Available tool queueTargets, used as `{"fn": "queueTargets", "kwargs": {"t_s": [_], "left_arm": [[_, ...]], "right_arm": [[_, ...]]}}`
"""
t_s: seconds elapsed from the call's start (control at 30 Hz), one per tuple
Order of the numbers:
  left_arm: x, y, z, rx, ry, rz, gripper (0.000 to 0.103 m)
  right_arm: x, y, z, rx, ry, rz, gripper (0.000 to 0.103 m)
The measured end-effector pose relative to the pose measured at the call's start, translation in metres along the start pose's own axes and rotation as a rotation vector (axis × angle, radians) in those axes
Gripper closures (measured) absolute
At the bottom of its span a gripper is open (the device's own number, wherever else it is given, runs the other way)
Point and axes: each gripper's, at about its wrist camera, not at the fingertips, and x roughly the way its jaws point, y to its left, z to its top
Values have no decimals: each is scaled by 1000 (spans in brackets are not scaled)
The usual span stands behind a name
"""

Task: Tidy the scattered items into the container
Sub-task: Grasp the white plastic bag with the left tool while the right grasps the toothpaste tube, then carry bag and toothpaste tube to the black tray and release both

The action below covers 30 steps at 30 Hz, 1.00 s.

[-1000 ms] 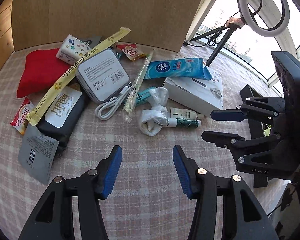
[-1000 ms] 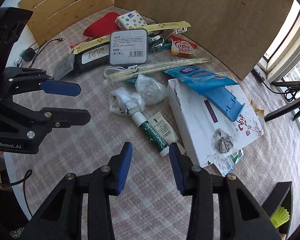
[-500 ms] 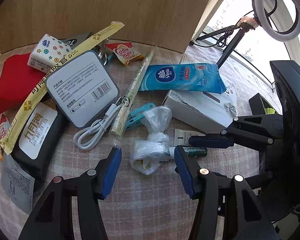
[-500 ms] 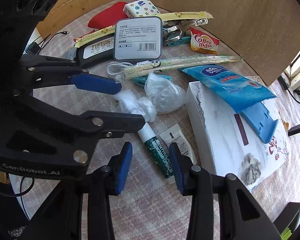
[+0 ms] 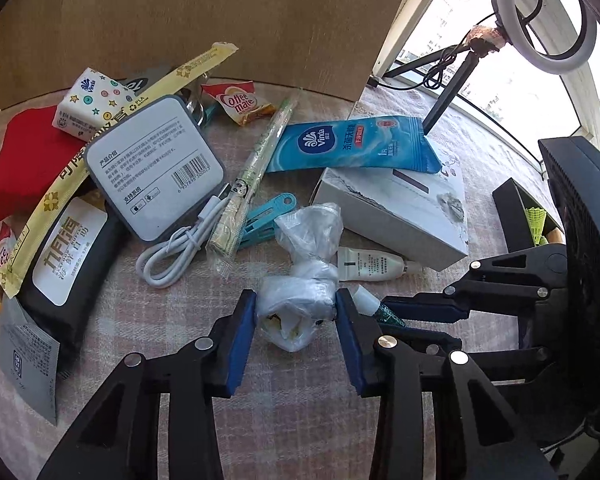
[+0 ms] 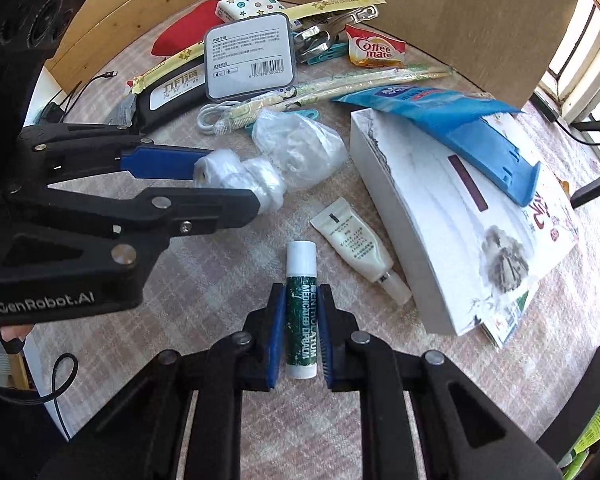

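My left gripper (image 5: 295,307) is shut on a crumpled clear plastic bag (image 5: 300,304) that rests on the checked tablecloth; it also shows in the right wrist view (image 6: 240,178), held at the left gripper's tips (image 6: 228,184). My right gripper (image 6: 299,312) is shut on a green lip balm stick (image 6: 301,312) with a white cap, lying on the cloth. A small white cream tube (image 6: 356,246) lies just right of it. In the left wrist view the right gripper (image 5: 420,316) is at the right, over the lip balm (image 5: 388,314).
A white box (image 6: 452,216) with a blue Vinda pack (image 5: 352,144) on top lies at the right. A grey case (image 5: 156,168), white cable (image 5: 172,252), black wipes pack (image 5: 64,256), red pouch (image 5: 28,156), Coffee-mate sachet (image 5: 240,104) and chopstick sleeve (image 5: 256,168) lie behind. A wooden board (image 5: 220,12) stands at the back.
Both grippers moved forward and down into the pile. The left one closed on the plastic bag. The right one closed on the lip balm stick.
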Motion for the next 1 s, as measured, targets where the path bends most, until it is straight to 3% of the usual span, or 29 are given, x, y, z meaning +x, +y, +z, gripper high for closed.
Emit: {"fn": "queueTargets", "kwargs": {"t_s": [0.23,0.47,0.67,1.0], "left_arm": [[-25,-5,-7,4,-27,-10,66],[-42,-45,6,64,-70,-31,66],[-42,-108,23,166,-72,-91,66],[-20,-258,34,362,-49,-241,66]], "right_arm": [[-34,-23,-24,129,-65,28,87],[-79,-47,-49,255,-145,-56,87],[-124,-93,-106,438,-225,-126,87],[-201,-207,-227,773,-297,-334,88]]}}
